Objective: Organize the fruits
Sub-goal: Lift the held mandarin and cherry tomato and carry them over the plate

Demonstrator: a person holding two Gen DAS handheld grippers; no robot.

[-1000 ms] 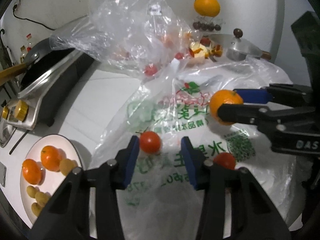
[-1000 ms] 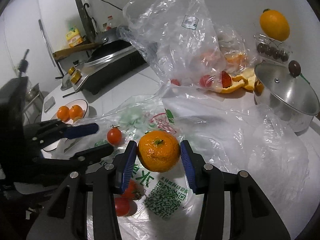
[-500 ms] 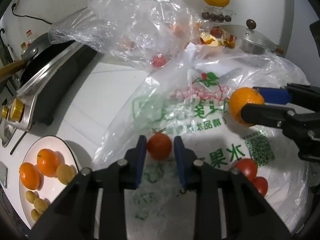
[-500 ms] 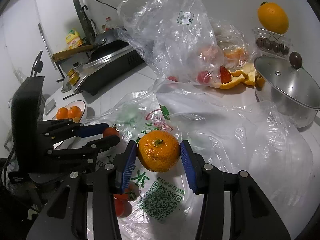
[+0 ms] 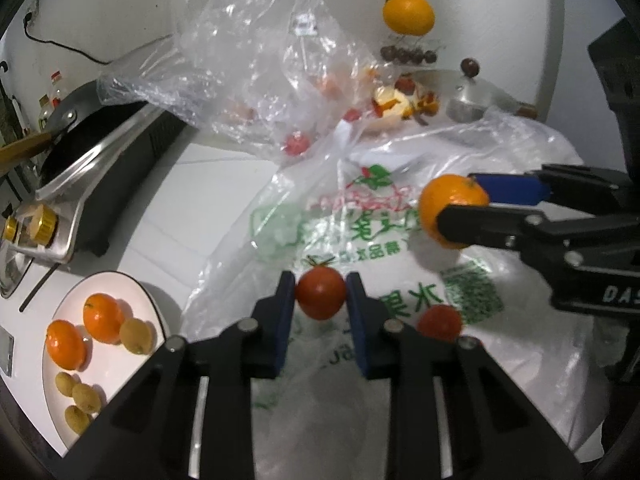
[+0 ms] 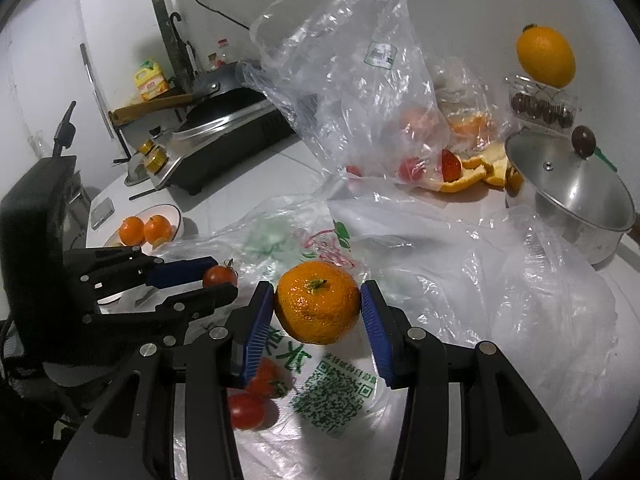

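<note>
My left gripper [image 5: 321,301] is shut on a small red tomato [image 5: 321,294], held just above the printed plastic bag [image 5: 360,216]. In the right wrist view that same left gripper [image 6: 219,280] shows at the left with the tomato [image 6: 218,276] between its blue pads. My right gripper [image 6: 318,308] is shut on a mandarin [image 6: 318,308], also above the bag; from the left wrist view the mandarin [image 5: 450,208] sits at the right in the right gripper [image 5: 464,210]. More tomatoes [image 6: 248,410] lie on the bag below. A white plate [image 5: 70,364] at the lower left holds two mandarins [image 5: 102,318] and several small yellow fruits.
A crumpled clear bag [image 6: 352,92] with red fruit stands behind. Orange peels [image 6: 476,174] and a lidded steel pot [image 6: 568,196] are at the back right. An induction cooker with a pan [image 5: 92,168] sits to the left. An orange [image 6: 546,56] rests on a box of dark fruit.
My left gripper closed its blue pads onto the tomato and has it held slightly off the bag. The right gripper kept still with the mandarin.
</note>
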